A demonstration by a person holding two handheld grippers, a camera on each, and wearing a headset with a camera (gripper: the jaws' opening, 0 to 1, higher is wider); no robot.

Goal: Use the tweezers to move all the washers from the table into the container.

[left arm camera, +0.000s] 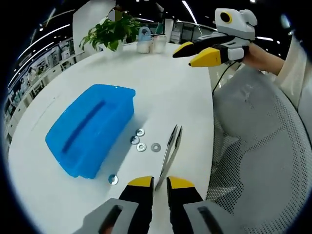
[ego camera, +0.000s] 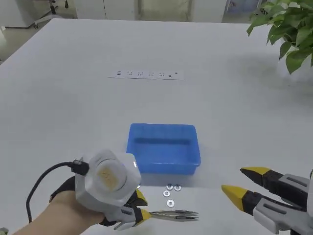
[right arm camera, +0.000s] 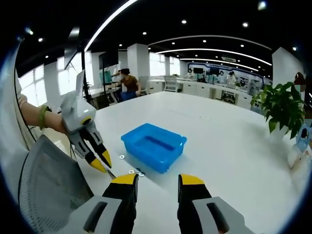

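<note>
Blue container [ego camera: 164,149] open side up on the white worktop [ego camera: 73,98]. Just in front of the container, on the person's side, four washers [ego camera: 169,187] in a loose cluster, flat on the worktop and clear of the container's wall. One more washer [left arm camera: 113,179] apart from that cluster, near the container's front corner on the left gripper's side. Tweezers [ego camera: 173,214] flat on the worktop, just past the cluster from the container, tips toward the right gripper's side, close to the nearest washer but not touching it.

Left gripper [ego camera: 143,205] low in front of the container, held in a hand [ego camera: 68,215], at the rear end of the tweezers. Fingers [left arm camera: 141,183] narrow, with the tweezers' rear end in the slim gap between them. Cannot tell whether pinched or merely straddled.

Right gripper [ego camera: 234,179] in front of the container and well off to its right, above the worktop, apart from washers and tweezers. Fingers [right arm camera: 124,180] wide, holding nothing, with the container straight ahead of them in the right gripper view.

Well behind the container, a strip of labels [ego camera: 149,74] on the worktop. Behind and far to the right, a plant [ego camera: 288,29].
</note>
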